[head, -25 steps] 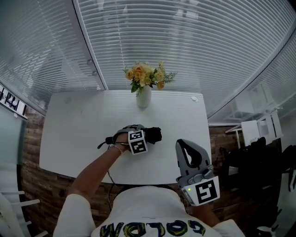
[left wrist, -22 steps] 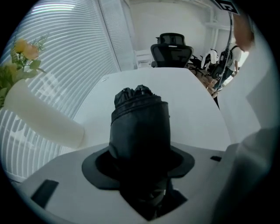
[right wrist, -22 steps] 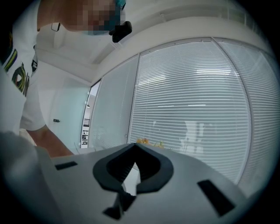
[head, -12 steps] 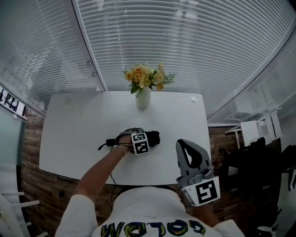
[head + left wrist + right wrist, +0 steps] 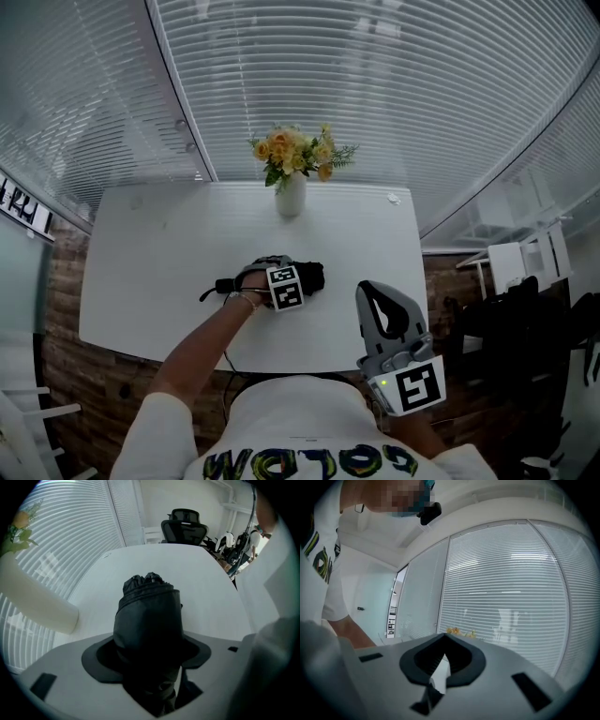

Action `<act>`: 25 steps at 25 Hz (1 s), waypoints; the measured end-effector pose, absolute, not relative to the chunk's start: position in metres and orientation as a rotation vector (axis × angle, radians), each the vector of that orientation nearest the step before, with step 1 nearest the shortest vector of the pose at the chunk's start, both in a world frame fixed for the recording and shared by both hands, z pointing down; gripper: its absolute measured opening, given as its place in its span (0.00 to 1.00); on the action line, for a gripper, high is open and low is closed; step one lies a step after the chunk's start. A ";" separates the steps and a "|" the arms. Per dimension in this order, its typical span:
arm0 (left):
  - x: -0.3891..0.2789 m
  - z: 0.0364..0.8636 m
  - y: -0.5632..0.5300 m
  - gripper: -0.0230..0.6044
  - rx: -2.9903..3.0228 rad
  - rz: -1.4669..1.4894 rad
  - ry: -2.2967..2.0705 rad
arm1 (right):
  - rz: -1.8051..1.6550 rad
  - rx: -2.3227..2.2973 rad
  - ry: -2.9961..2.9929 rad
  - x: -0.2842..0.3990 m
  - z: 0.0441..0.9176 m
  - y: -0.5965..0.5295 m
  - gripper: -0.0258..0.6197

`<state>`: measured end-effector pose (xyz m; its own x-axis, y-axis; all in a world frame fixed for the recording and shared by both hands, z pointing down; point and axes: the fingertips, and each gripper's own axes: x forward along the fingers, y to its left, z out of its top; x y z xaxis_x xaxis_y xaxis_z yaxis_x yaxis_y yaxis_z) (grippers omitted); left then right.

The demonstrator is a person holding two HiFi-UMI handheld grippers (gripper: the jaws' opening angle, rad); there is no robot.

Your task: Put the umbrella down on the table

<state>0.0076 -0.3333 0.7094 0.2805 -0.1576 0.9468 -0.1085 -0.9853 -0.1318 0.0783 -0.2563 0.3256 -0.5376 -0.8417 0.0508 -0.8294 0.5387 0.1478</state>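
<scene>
Well, we start with the left claw [image 5: 147, 656]. Its two jaws have just been opening. Now they stand wide and loose, with the black umbrella [image 5: 149, 616] lying between them and not squeezed. This claw points steeply down, and a hand [image 5: 251, 278] holds it from behind.

The umbrella is folded up small and lies flat on the white table [image 5: 159, 272]. It is on our side of the vase [image 5: 291, 199], well apart from it, about in the middle of the table. One thin black end of the umbrella sticks out from under the hand, off to the left of the vase.

The vase is white and has yellow flowers [image 5: 295, 152] in it. It stands upright at the far edge of the table.

The right claw [image 5: 443, 660] has its jaws pulled together, and we see nothing in them. It is held level. It hangs closer to us than the vase and off to the vase's right, past the near edge of the table.

Behind the vase, white blinds [image 5: 375, 94] cover the windows. Far from the vase, past one end of the table, we see black chairs [image 5: 185, 524].
</scene>
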 end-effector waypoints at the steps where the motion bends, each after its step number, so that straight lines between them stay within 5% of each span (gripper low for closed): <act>1: 0.007 0.707 -0.334 0.55 -2.492 -1.832 0.271 | -0.157 1.445 -2.653 0.078 0.326 -0.257 0.05; 16: -0.012 0.618 -0.343 0.56 -2.578 -1.535 0.638 | -0.155 1.417 -2.660 0.072 0.328 -0.259 0.05; 25: -0.013 0.493 -0.336 0.55 -2.832 -0.916 1.018 | -0.156 1.417 -2.647 0.074 0.333 -0.264 0.05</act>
<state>-0.0128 -0.3363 0.4933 0.6209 -0.5815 0.5257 -0.5839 -0.7905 -0.1848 0.0739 -0.2642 0.3325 -0.5489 -0.8329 0.0697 -0.8190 0.5527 0.1545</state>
